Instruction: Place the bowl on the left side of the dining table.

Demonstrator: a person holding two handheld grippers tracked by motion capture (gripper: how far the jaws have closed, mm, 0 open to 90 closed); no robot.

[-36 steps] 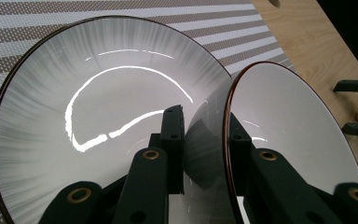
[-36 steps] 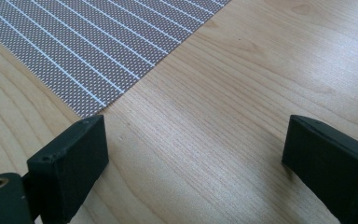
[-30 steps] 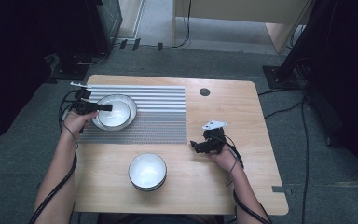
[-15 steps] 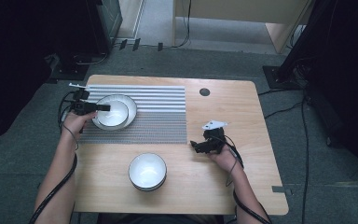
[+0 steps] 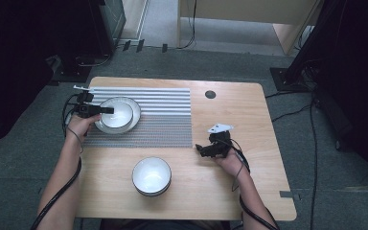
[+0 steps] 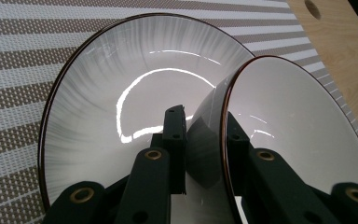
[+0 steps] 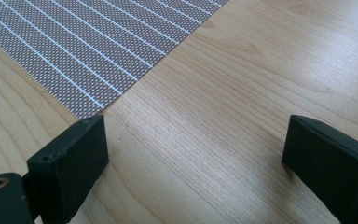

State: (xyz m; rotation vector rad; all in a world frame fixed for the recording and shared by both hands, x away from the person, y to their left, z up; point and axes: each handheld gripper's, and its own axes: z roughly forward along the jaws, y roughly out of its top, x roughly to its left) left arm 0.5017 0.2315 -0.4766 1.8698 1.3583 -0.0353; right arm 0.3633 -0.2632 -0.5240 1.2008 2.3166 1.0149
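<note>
My left gripper [image 6: 200, 154] pinches the small bowl's [image 6: 298, 126] rim over the plate [image 6: 98, 93] at the mat's [image 5: 163, 115] left edge; my right gripper [image 7: 196, 154] hangs spread.

the person's left forearm [image 5: 62, 177] reaches up from the bottom edge, its hand [image 5: 79, 125] wrapped around the black two-jaw left gripper [image 5: 106, 110], which points to the right. in the left gripper view its jaws are closed on the rim of a small white bowl with a dark rim [image 6: 303, 135], one jaw inside and one outside. the right forearm [image 5: 251, 201] comes up likewise; its hand [image 5: 227, 160] holds the black right gripper [image 5: 200, 149] low, pointing left, jaws spread wide apart with nothing between them.
</note>
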